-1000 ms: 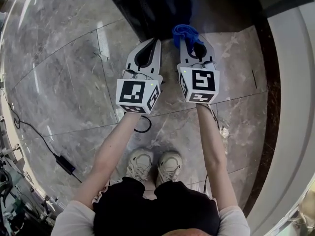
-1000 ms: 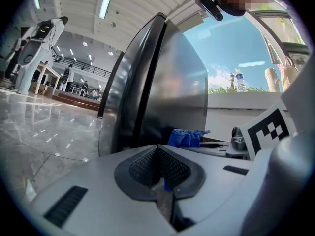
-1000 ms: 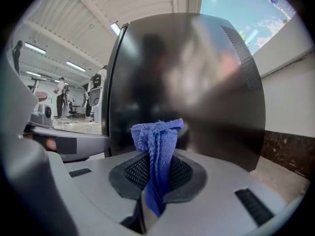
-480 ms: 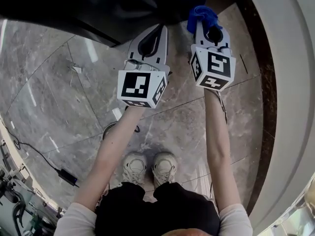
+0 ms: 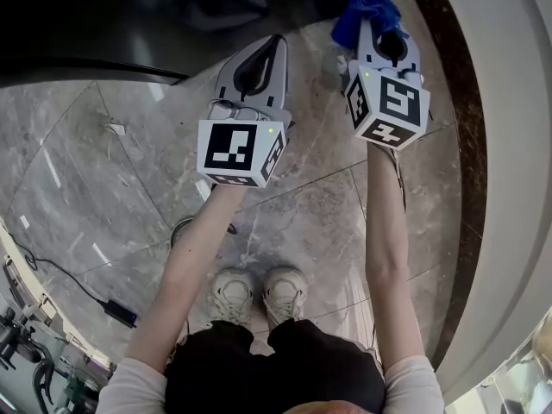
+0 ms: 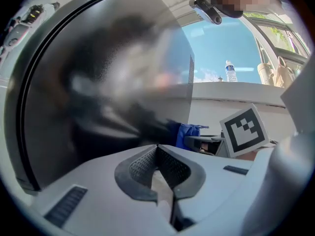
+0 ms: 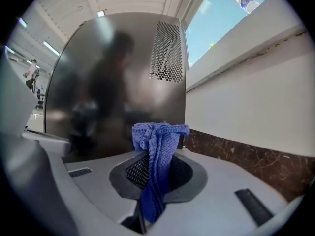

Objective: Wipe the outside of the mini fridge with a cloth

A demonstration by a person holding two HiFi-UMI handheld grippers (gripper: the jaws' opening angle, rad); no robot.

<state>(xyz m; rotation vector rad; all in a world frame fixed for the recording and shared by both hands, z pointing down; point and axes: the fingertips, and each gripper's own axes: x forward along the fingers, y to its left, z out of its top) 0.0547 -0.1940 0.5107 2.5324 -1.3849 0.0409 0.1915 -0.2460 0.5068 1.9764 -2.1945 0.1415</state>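
Observation:
The mini fridge (image 5: 129, 24) is glossy black and fills the top of the head view. Its side panel (image 7: 118, 82) has a perforated vent (image 7: 166, 50). My right gripper (image 5: 384, 26) is shut on a blue cloth (image 5: 364, 11), whose bunched end (image 7: 157, 136) sticks out past the jaws close to the fridge's lower side. The left gripper (image 5: 269, 52) is shut with nothing in it, its tip (image 6: 157, 150) just short of the fridge's shiny face (image 6: 98, 82). From the left gripper view the cloth (image 6: 186, 133) shows to the right.
A white wall ledge (image 5: 509, 145) with a dark marble skirting (image 7: 236, 156) runs along the right, close to the fridge. A cable and power adapter (image 5: 116, 311) lie on the marble floor at lower left. The person's shoes (image 5: 259, 291) stand below the grippers. A water bottle (image 6: 230, 71) stands on the ledge.
Both grippers have risen toward the fridge. The right one, still holding the cloth, moved up and right to the fridge's side by the wall.

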